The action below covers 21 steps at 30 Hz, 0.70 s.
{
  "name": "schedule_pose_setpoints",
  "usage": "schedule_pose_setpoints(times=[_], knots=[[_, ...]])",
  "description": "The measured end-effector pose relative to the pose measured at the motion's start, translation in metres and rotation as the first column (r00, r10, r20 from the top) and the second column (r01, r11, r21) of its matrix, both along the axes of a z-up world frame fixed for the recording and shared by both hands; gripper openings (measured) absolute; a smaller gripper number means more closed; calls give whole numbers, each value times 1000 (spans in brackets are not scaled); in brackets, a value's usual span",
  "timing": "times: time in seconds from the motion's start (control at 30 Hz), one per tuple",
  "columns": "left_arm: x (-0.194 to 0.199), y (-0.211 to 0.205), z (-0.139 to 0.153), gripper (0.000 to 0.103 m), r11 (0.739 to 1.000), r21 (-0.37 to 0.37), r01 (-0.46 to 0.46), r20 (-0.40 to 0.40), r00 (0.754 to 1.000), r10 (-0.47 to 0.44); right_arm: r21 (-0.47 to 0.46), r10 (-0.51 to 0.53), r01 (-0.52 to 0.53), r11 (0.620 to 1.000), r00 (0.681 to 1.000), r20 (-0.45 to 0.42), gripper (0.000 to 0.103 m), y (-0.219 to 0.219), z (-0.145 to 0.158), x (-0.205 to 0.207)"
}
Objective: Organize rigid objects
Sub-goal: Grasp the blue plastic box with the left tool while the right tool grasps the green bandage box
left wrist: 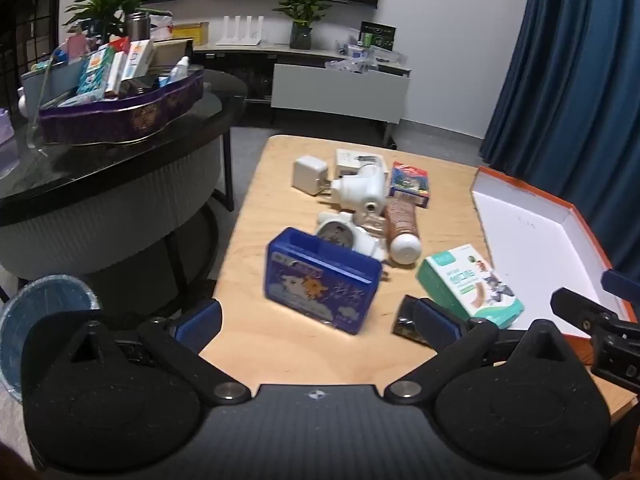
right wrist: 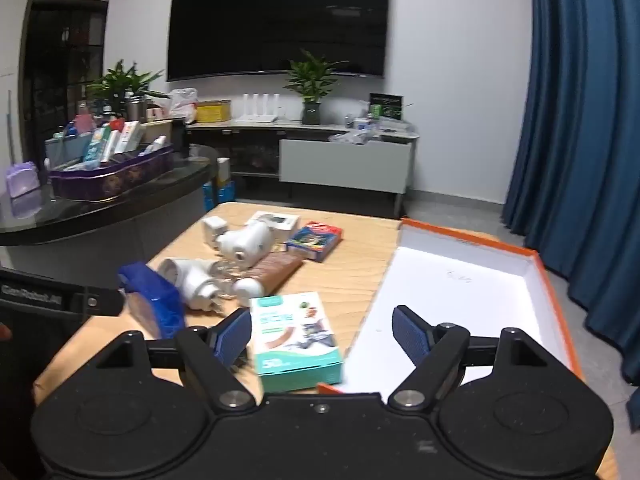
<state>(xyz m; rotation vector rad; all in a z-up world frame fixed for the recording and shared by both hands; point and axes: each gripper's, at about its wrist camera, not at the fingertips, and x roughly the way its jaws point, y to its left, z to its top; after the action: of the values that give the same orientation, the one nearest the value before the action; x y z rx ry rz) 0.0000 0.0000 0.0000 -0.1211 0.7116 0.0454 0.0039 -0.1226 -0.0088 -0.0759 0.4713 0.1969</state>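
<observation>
A wooden table [left wrist: 288, 344] holds several loose objects: a blue tin [left wrist: 320, 280], a green bandage box [left wrist: 468, 286], a brown tube [left wrist: 402, 226], white plug adapters [left wrist: 360, 188] and a colourful card box [left wrist: 410, 184]. An open orange box [left wrist: 540, 248] with a white inside lies at the right. My left gripper [left wrist: 316, 324] is open and empty, just in front of the blue tin. My right gripper [right wrist: 322, 334] is open and empty, above the green bandage box [right wrist: 294, 336] and the near corner of the orange box [right wrist: 472, 292].
A dark round table [left wrist: 120, 160] at the left carries a purple tray [left wrist: 120, 116] full of boxes. A blue bin [left wrist: 44, 324] stands on the floor at the left. A TV cabinet [right wrist: 344, 160] and blue curtains [right wrist: 580, 120] are behind.
</observation>
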Motion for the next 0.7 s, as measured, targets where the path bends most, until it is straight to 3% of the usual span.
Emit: schedule_pose_setpoints(times=[0.13,0.17,0.23,0.33,0.7], knots=[[2,1,-1,103,1000,-4,-10,3,1000,10,-54,-16,17,998,1000,24,102,17,-1,-10],[-1,13,-3,103,999,-45,-21,13,1000,22,-82,-22,24,996,999,31,102,33,-2,-19],[3,22,-9,103,998,-49,-37,-6,999,37,-11,16,-16,1000,998,-54,102,19,-2,-1],[10,24,-16,103,999,-32,-41,-18,999,41,8,19,-18,1000,995,-102,102,16,-8,7],[28,10,-27,103,999,12,42,9,999,-42,63,15,-5,998,988,-153,102,6,-19,21]])
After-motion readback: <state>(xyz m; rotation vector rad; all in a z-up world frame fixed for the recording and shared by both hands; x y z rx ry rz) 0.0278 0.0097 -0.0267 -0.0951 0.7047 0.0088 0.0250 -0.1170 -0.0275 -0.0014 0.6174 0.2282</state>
